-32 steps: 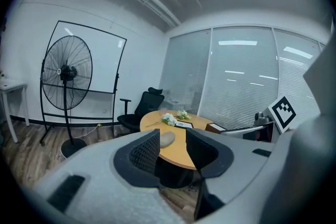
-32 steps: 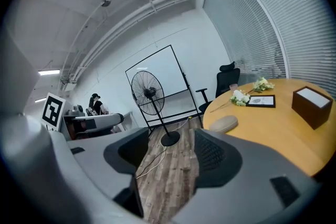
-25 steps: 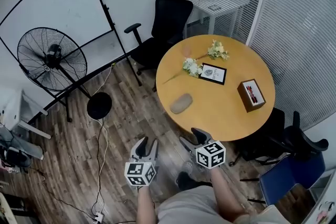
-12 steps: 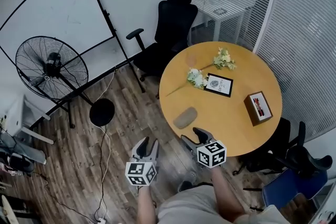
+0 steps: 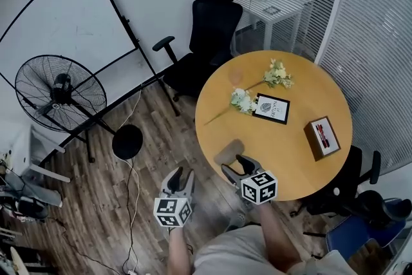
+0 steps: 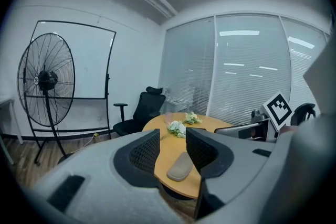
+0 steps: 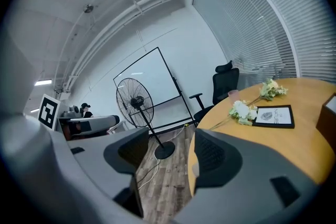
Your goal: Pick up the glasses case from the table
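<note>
The glasses case (image 5: 228, 151) is a grey oval pouch lying near the left front edge of the round wooden table (image 5: 302, 164). In the head view my right gripper (image 5: 234, 167) hovers just in front of it, jaws apart and empty, its tips overlapping the case's near end. My left gripper (image 5: 179, 178) is open and empty over the wooden floor, left of the table. In the left gripper view the case (image 6: 181, 166) shows through the gap of the left gripper (image 6: 173, 150). In the right gripper view the right gripper (image 7: 170, 157) frames the floor and table edge; the case is mostly hidden.
On the table lie white flowers (image 5: 243, 100), a framed card (image 5: 271, 108), a second flower bunch (image 5: 278, 74) and a brown box (image 5: 324, 136). A black office chair (image 5: 207, 42) stands behind it. A standing fan (image 5: 61, 92), a whiteboard (image 5: 64, 29) and floor cables (image 5: 131, 203) are at the left.
Both grippers and the camera have moved toward the table. The case has come much closer to the right gripper's tips. Neither gripper's jaws have moved.
</note>
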`<state>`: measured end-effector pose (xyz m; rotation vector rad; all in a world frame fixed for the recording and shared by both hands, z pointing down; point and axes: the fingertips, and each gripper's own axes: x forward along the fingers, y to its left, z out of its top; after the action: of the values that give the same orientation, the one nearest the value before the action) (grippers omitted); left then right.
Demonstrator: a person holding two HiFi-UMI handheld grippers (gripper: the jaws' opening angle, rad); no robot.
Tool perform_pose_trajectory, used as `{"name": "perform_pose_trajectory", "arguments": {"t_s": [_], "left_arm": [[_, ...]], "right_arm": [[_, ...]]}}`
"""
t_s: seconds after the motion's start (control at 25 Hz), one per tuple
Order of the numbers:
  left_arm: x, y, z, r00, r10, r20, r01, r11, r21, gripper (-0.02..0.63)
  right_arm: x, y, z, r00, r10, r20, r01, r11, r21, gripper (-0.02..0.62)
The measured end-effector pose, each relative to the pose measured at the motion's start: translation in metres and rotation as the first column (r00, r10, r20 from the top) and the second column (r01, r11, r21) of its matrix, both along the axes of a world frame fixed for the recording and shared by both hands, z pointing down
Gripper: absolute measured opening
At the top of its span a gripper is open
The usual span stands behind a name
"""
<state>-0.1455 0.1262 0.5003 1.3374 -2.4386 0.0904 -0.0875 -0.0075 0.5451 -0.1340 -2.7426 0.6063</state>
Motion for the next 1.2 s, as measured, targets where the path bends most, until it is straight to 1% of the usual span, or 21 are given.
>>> {"name": "perform_pose_trajectory", "arguments": {"t_s": [0.28,0.44,0.8,0.96,1.2], "left_arm": [[-0.006,-0.024,0.016,0.999,0.038,-0.024,-0.038,0.999,-0.014,0.142],[-0.007,-0.037,0.023,0.998,0.053,-0.044,-0.054,0.999,-0.005,0.142],[-0.003,-0.061,0.037,0.991,0.111,-0.070,-0.112,0.994,-0.007,0.143],[-0.007,-0.072,0.041,0.986,0.148,-0.079,-0.149,0.989,-0.008,0.143],[-0.019,-0.091,0.047,0.972,0.221,-0.085,-0.223,0.975,-0.018,0.142]], "right_arm": [[-0.002,-0.015,0.017,0.999,0.021,-0.031,-0.022,1.000,-0.012,0.256],[0.007,-0.021,0.025,0.998,0.025,-0.059,-0.026,1.000,-0.002,0.256],[0.022,-0.033,0.042,0.993,0.070,-0.097,-0.071,0.997,-0.008,0.256],[0.024,-0.040,0.046,0.988,0.108,-0.106,-0.109,0.994,-0.009,0.256],[0.013,-0.053,0.053,0.977,0.179,-0.115,-0.184,0.982,-0.031,0.256]]}}
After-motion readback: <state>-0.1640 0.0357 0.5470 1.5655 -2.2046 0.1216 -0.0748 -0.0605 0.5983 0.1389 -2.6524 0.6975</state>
